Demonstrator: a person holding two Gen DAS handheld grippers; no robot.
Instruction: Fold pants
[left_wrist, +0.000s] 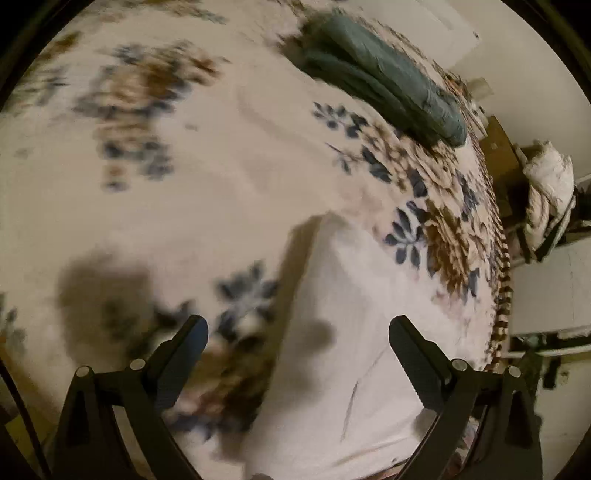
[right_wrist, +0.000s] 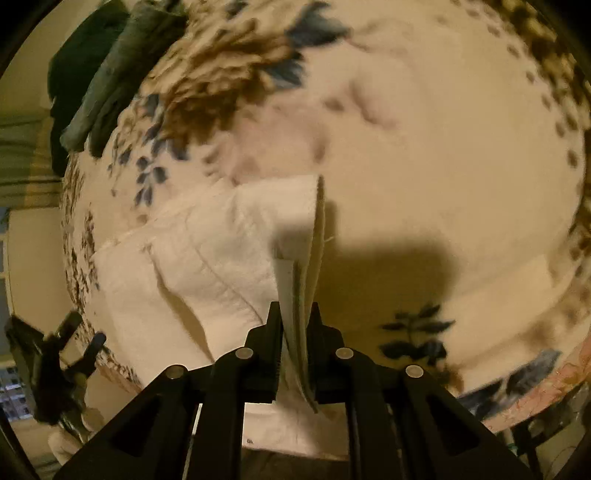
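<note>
Two layers of white pants (right_wrist: 207, 258), spread on the floral bed (right_wrist: 443, 147), are pinched at their edge by the clenched right tongs (right_wrist: 295, 321), seemingly for folding toward 12 o'clock, while the left tongs (left_wrist: 297, 332) are held released above.

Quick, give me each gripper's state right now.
Left gripper: open, holding nothing, above the white pants.
Right gripper: closed on a folded edge of the white pants, lifting it off the floral blanket.
</note>
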